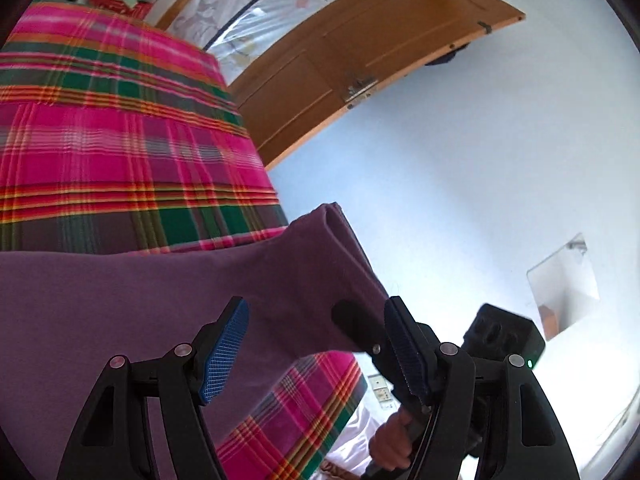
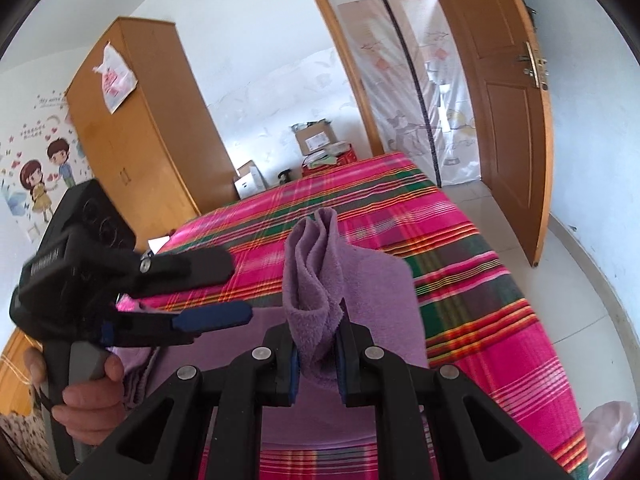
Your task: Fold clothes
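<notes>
At the bottom of the right wrist view, our right gripper [image 2: 316, 360] has its two fingers pressed narrow on a bunched fold of the purple cloth [image 2: 316, 280], which stands up between the pads and rises toward the middle of the frame. The rest of the cloth spreads below and to the right of that bunch, lying on the plaid bedspread [image 2: 460, 280].

At the left of the same view, our left gripper [image 2: 224, 292] reaches in sideways, its fingers spread apart with nothing between them, just beside the raised fold but not touching it. A hand [image 2: 88, 392] grips its handle in the lower left.

In the left wrist view, the left gripper's [image 1: 316, 348] blue pads stand wide apart at the bottom, with the cloth [image 1: 160, 300] stretched across the space beyond them. The cloth's doubled edge runs up to a corner at mid-frame. A black finger of the right gripper [image 1: 360, 332] holds that edge at the lower right.

Farther off, the bedspread [image 1: 120, 140] fills the left of the frame. Beyond it, a wooden door [image 1: 360, 52] stands open at the top, and a wardrobe [image 2: 136, 132] stands at the upper left of the right wrist view.
</notes>
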{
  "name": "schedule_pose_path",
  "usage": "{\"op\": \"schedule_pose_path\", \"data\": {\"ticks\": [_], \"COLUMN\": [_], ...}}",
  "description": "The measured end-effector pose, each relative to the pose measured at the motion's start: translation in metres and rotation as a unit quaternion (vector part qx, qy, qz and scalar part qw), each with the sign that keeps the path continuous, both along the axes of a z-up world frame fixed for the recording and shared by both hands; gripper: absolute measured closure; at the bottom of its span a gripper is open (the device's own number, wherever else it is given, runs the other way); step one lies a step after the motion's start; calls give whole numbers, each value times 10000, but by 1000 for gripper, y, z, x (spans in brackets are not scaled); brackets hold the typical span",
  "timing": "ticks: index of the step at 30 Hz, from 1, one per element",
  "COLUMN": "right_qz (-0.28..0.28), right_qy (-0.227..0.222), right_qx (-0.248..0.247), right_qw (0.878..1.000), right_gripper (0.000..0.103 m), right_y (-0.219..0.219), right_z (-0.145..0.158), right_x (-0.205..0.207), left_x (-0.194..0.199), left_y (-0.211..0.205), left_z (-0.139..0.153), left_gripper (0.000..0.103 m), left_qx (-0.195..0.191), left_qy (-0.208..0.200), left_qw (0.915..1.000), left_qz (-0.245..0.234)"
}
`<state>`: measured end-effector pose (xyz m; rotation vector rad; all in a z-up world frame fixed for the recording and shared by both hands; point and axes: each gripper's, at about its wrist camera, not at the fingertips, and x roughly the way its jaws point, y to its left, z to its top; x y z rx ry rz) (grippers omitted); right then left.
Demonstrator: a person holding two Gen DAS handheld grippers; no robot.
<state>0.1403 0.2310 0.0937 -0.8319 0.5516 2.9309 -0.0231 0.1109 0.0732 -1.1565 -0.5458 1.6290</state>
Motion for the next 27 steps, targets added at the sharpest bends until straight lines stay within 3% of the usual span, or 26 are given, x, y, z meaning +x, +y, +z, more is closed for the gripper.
{"op": "schedule_pose_path", "data": {"ticks": [9,13,18,22,27], "right_qz": [312,399,548,677,847], "right_qy": [-193,-251,-232,-251,-275], "right_qx": [-67,-53,-26,-46,-15], "right_qw": [9993,9989,9982,9974,9960], "right_gripper": [89,89,89,89,89], "right_y": [-28,-38,-51,-62,-78], "right_z": [-16,-19,-19,-20,-22], "right_x": [-17,-20,-21,-26,-33], "left_x": [-22,-27,-33,-29,-32], "left_y": [-6,-4,-6,-16,-30], "left_z": [-15,-16,-26,-20,-23], "left_gripper": [31,31,31,31,31], "left_qx": [-291,-576,-711,-892,-1075], "left_qy": [-751,-615,-940,-728,-769], "left_qw": [9967,9964,9930,9933,9910], "left_qz": [8,83,11,93,200]}}
